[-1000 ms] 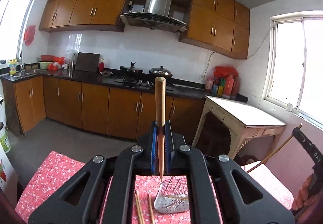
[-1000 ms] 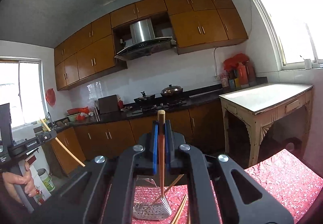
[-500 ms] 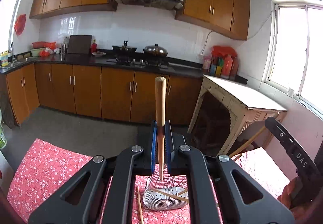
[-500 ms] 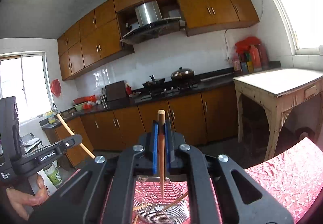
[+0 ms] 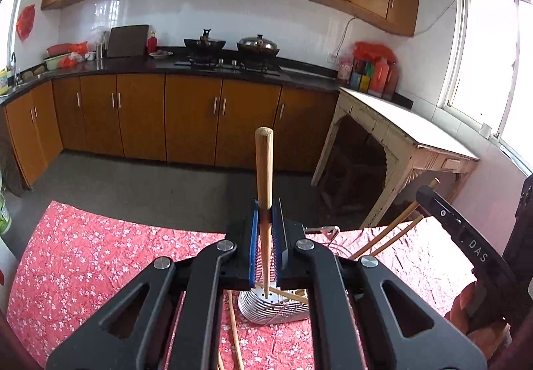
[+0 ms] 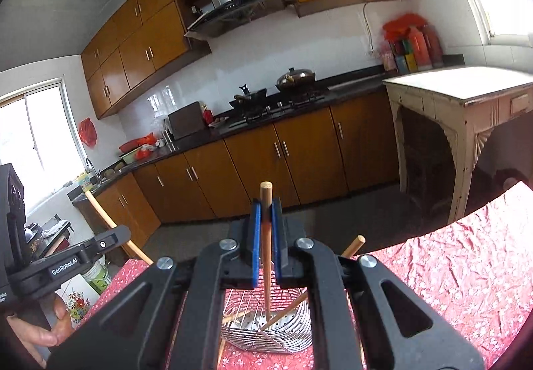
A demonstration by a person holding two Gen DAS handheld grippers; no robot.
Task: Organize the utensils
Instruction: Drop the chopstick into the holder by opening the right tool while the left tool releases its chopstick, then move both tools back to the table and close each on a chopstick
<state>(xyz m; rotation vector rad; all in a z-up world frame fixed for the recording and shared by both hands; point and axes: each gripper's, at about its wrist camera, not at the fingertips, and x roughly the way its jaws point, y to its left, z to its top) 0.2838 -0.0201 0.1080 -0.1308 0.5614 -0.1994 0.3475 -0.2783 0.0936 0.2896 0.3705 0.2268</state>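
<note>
Each gripper, left [image 5: 265, 238] and right [image 6: 265, 236], is clamped on a chopstick [image 5: 264, 177] whose tip hangs over the wire basket [image 6: 283, 333] just below.

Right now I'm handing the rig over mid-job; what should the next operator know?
Left gripper: shut on a chopstick, tip over the wire basket.
Right gripper: shut on another chopstick, tip inside the basket.
Done: a few chopsticks already lean in the basket.
Left: release both held ones, then collect the loose chopsticks lying beside the basket on the red tablecloth.
</note>
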